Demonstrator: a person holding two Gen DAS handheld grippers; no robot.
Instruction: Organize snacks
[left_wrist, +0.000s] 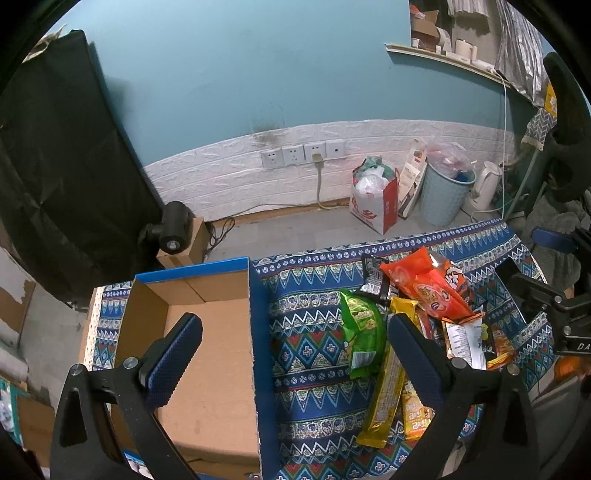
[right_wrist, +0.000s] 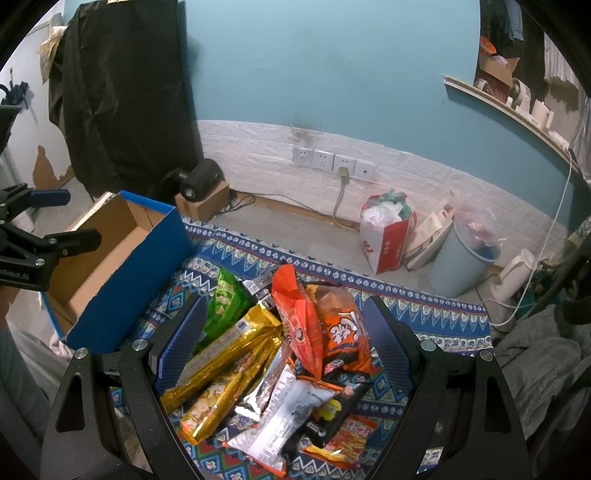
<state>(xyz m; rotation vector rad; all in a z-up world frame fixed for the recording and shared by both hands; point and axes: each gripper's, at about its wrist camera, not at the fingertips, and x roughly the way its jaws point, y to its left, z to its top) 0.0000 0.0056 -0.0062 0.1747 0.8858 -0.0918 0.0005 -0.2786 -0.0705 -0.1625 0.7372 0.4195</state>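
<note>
Cardboard box (left_wrist: 207, 354) with blue outer walls sits at the left of the patterned tabletop (left_wrist: 314, 354), under my left gripper (left_wrist: 295, 354), whose jaws are spread with nothing between them. Right of the box lies the snack pile (right_wrist: 280, 354): green packet (right_wrist: 225, 306), gold bars (right_wrist: 229, 347), orange bags (right_wrist: 343, 332). My right gripper (right_wrist: 284, 343) hangs over it, jaws released, straddling the pile.

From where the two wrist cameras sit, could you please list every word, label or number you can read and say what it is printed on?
"DA", cut off: right gripper body, left wrist view.
"Robot.AI", start cut off: left gripper body, right wrist view.
Large white Chinese characters, not legible to me: orange snack bag.
White Chinese characters, unreadable: red-and-white paper bag.
Fine print, too small: white snack packet.
</note>
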